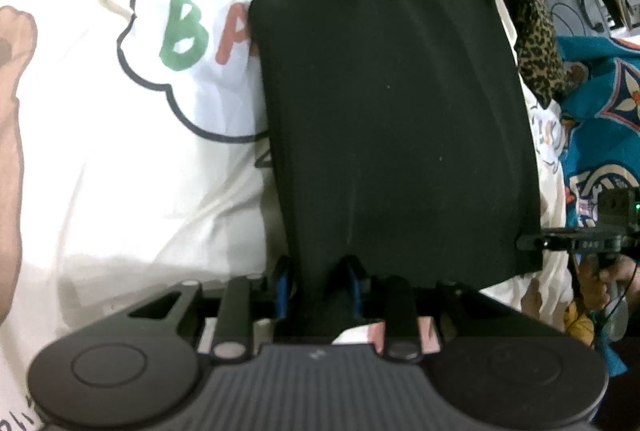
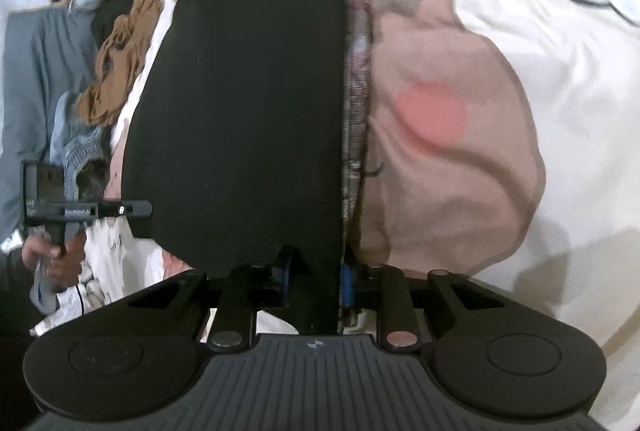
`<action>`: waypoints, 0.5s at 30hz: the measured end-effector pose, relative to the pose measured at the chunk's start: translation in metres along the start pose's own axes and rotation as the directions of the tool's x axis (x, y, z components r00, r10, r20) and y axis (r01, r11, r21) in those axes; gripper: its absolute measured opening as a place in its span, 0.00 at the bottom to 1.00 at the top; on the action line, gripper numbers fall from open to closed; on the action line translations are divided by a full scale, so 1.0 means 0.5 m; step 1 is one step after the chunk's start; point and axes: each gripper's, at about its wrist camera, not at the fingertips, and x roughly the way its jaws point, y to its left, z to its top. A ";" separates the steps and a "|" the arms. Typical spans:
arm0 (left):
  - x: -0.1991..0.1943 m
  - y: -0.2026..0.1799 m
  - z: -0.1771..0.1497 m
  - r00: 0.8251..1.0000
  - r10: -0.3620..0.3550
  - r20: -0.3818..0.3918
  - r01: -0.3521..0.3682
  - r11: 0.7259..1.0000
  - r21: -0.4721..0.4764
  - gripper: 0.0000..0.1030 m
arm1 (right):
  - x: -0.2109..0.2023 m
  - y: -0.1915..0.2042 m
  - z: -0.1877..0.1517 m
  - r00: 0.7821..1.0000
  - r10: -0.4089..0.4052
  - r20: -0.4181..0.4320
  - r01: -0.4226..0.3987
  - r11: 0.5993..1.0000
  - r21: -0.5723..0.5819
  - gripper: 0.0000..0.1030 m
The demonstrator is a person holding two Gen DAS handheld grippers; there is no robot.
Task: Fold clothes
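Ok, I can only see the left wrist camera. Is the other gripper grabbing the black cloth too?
Observer: Yes. The right gripper is shut on the cloth, at its near edge.
Child: Is the cloth all black?
Observer: Not quite. A speckled grey strip runs along its right edge.
Child: What's on the other side of it?
Observer: A brown lacy garment lies to the cloth's left.
Child: And the shirt under it, does it have just letters?
Observer: No. The shirt also has a pink patch on a tan cartoon shape.
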 end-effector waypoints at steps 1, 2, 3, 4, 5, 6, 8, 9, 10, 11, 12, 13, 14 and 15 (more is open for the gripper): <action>0.001 0.002 0.000 1.000 -0.010 0.003 0.010 1.000 -0.003 0.31 | 0.000 -0.010 -0.003 1.000 0.018 0.014 -0.018 0.999 0.031 0.24; 0.001 0.006 0.000 1.000 -0.021 0.005 0.021 1.000 -0.013 0.31 | 0.000 -0.020 -0.005 0.999 0.036 0.028 -0.037 0.997 0.063 0.24; 0.001 0.010 -0.001 0.999 -0.033 0.005 0.033 0.999 -0.025 0.31 | 0.000 -0.030 -0.008 0.998 0.053 0.042 -0.056 0.994 0.093 0.24; 0.000 0.014 -0.002 0.999 -0.045 0.007 0.045 0.998 -0.046 0.31 | 0.000 -0.040 -0.010 0.996 0.069 0.058 -0.076 0.989 0.124 0.24; -0.010 0.037 -0.011 0.998 -0.057 0.008 0.057 0.996 -0.068 0.31 | 0.000 -0.050 -0.013 0.994 0.085 0.073 -0.096 0.983 0.154 0.24; -0.009 0.041 -0.018 0.998 -0.067 0.012 0.068 0.994 -0.087 0.31 | 0.000 -0.061 -0.015 0.991 0.101 0.089 -0.116 0.976 0.183 0.24; -0.001 0.045 -0.026 0.995 -0.095 0.025 0.098 0.987 -0.128 0.31 | -0.001 -0.081 -0.020 0.984 0.130 0.123 -0.157 0.958 0.241 0.23; 0.002 0.050 -0.027 0.993 -0.113 0.034 0.117 0.981 -0.153 0.31 | 0.002 -0.085 -0.024 0.981 0.140 0.131 -0.170 0.952 0.256 0.23; 0.006 0.047 -0.024 0.992 -0.119 0.035 0.123 0.980 -0.157 0.31 | 0.006 -0.088 -0.027 0.979 0.148 0.137 -0.181 0.946 0.268 0.23; 0.011 0.042 -0.020 0.992 -0.122 0.034 0.126 0.980 -0.157 0.31 | 0.004 -0.091 -0.029 0.979 0.151 0.138 -0.184 0.945 0.271 0.23; 0.016 0.037 -0.016 0.991 -0.126 0.033 0.129 0.979 -0.157 0.31 | 0.000 -0.095 -0.029 0.979 0.153 0.137 -0.185 0.945 0.271 0.23; 0.021 0.033 -0.012 0.991 -0.129 0.033 0.133 0.979 -0.156 0.31 | 0.001 -0.094 -0.028 0.980 0.149 0.134 -0.181 0.946 0.268 0.23; 0.026 0.028 -0.008 0.991 -0.133 0.032 0.136 0.978 -0.156 0.29 | 0.004 -0.092 -0.027 0.981 0.145 0.130 -0.175 0.949 0.264 0.20; 0.025 0.027 -0.009 0.991 -0.129 0.020 0.130 0.981 -0.145 0.27 | 0.007 -0.089 -0.026 0.982 0.141 0.127 -0.170 0.951 0.260 0.19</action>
